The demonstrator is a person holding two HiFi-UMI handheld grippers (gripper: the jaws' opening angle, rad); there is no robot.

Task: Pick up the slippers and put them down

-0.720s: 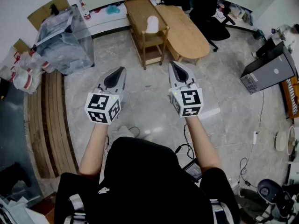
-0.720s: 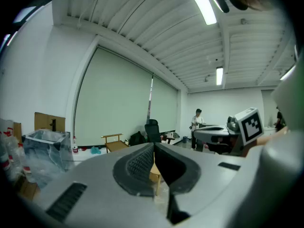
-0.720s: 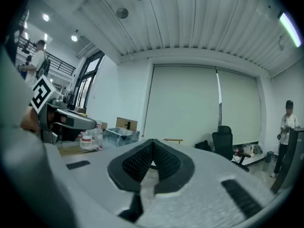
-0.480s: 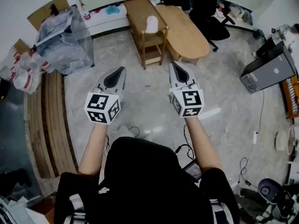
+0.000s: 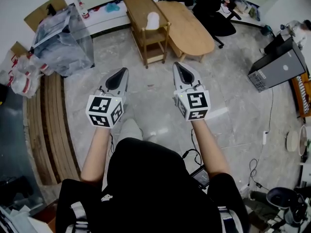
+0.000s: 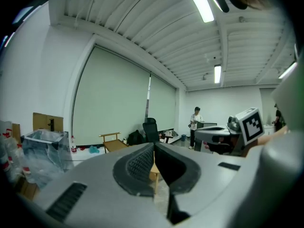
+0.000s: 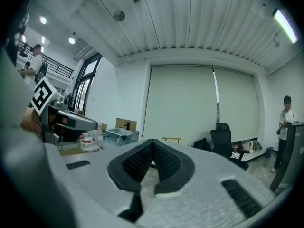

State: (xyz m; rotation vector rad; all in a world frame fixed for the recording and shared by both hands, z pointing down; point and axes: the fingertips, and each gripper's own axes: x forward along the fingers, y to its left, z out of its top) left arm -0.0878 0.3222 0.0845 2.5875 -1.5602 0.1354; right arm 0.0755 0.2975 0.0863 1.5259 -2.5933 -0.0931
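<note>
- At the jaws: left gripper [image 5: 124, 72] has its pads brought together at the tips, with nothing between them in its own view [image 6: 153, 148].
- Right gripper [image 5: 178, 67] is likewise fully closed and empty [image 7: 152, 144].
- Both are held side by side above the grey floor [image 5: 148, 98], pointing away from the person and roughly level.
- Ahead of both stands a wooden trolley [image 5: 136, 6], its long side running away from the person. A low oval table [image 5: 192, 28] sits just beside its right flank.
- On the trolley's top lies one white object [image 5: 152, 20], most likely a slipper (too small to confirm; no second one found).
- Its long axis appears to run along the trolley, so roughly in line with the way the grippers point.
- Key relation: the white object lies straight ahead, well apart from both tools, between their two lines. Neither hand is plainly nearer.
- Judgement: the reach has not begun. The jaws must open before any grasp, and with that axis a pinch across the short width looks easiest.
- A pale shape [image 5: 131, 129] lies on the floor close to the person's body; unidentified.
</note>
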